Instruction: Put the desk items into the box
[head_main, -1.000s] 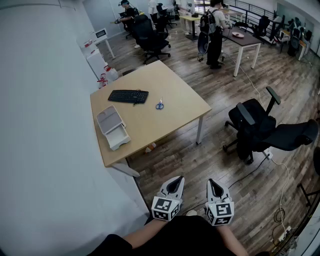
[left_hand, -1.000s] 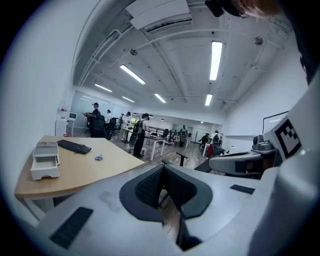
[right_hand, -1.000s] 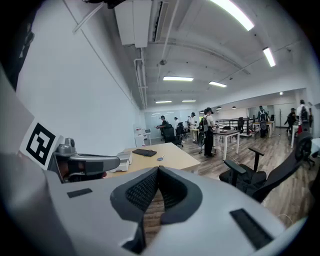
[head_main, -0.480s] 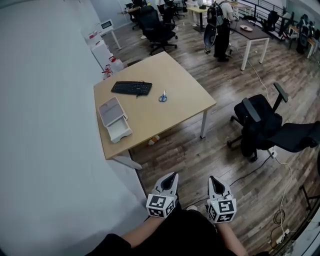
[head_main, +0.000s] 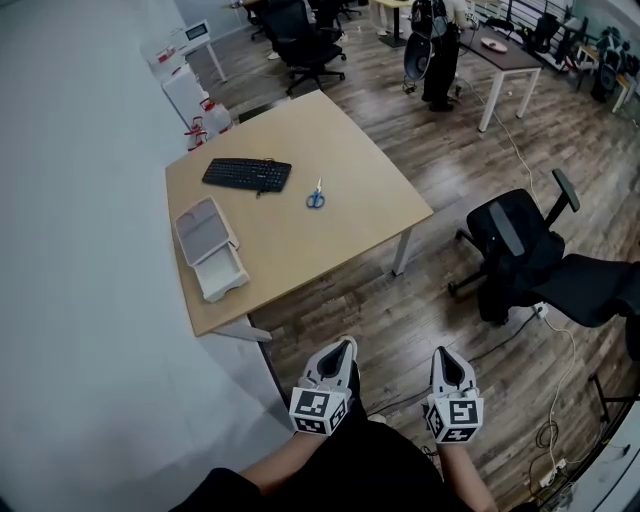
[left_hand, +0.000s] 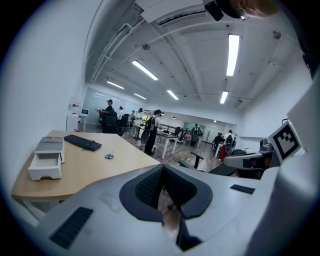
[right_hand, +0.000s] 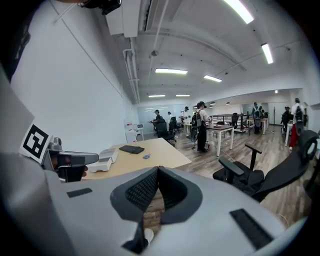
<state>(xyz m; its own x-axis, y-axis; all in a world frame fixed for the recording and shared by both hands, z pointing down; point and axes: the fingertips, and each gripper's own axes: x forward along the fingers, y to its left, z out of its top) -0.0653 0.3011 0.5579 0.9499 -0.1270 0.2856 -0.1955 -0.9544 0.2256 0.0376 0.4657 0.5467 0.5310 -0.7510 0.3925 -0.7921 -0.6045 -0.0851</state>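
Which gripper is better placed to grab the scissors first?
Left, marginally: the left gripper is more in line with the scissors than the right gripper. Both are shut, empty and short of the desk.

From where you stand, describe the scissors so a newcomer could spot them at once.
Find the light wooden desk against the white wall. Near its middle, beside the black keyboard, lie the scissors: the smallest item there, the only one with blue handles.

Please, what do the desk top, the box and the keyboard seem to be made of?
Desk: light wood or wood-look laminate, matte; even tan surface, grain too faint to tell.
Box: probably white plastic, smooth, with moulded edges.
Keyboard: black plastic, matte, rows of keys.
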